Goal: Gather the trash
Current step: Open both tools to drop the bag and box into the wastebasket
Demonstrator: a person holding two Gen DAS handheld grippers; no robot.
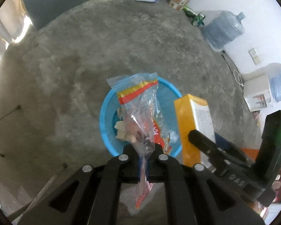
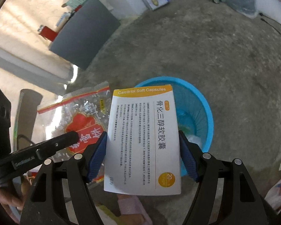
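Above the blue bin (image 1: 106, 112), left gripper (image 1: 143, 148) pinches a clear bag (image 1: 140, 112) and right gripper (image 2: 142, 150) clamps a box (image 2: 142, 131); drop step, next likely opening both jaws over the bin.

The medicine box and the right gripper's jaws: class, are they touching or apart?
Touching. The right wrist view shows the right gripper with both blue-padded jaws pressed against the side edges of the medicine box, no gap either side.
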